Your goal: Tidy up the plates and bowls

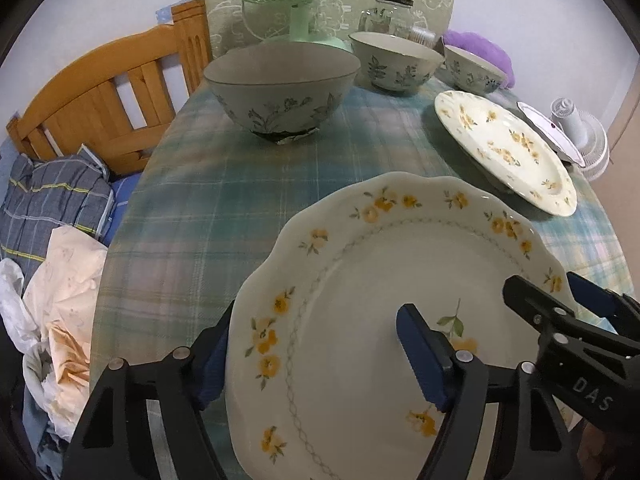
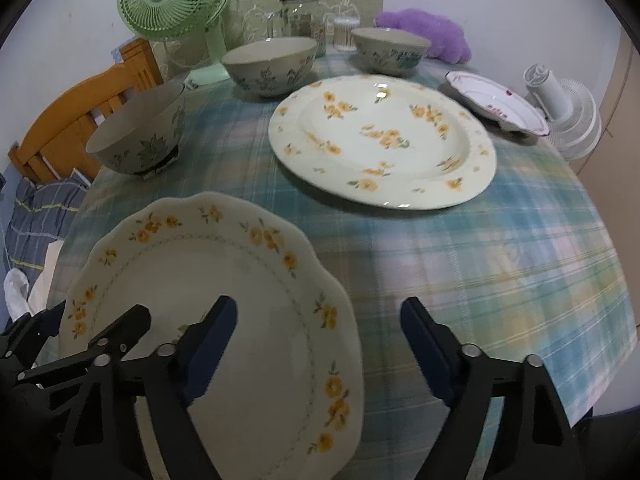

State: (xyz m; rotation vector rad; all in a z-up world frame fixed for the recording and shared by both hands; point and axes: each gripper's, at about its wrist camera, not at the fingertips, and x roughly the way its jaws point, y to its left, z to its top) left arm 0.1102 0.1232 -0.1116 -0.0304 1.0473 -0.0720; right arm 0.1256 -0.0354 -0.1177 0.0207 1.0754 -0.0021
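Note:
A scalloped plate with yellow flowers (image 1: 360, 280) (image 2: 224, 280) lies on the plaid tablecloth at the near edge. My left gripper (image 1: 316, 360) stands open astride its left rim, one finger outside the rim and one over the plate. My right gripper (image 2: 318, 344) is open astride the right rim, its outer finger over the cloth. Neither pair of pads presses on the plate. Further back lie a large round flowered plate (image 2: 380, 140) (image 1: 508, 148) and a small red-rimmed plate (image 2: 496, 100). Three leaf-patterned bowls (image 2: 140, 132) (image 2: 272, 64) (image 2: 390, 50) stand along the back and left.
A green desk fan (image 2: 176, 0), a glass jar (image 2: 300, 12) and a purple plush (image 2: 424, 32) line the back of the table. A white fan (image 2: 560, 112) sits at the right edge. Left of the table are a wooden headboard (image 1: 100, 96) and bedding (image 1: 52, 200).

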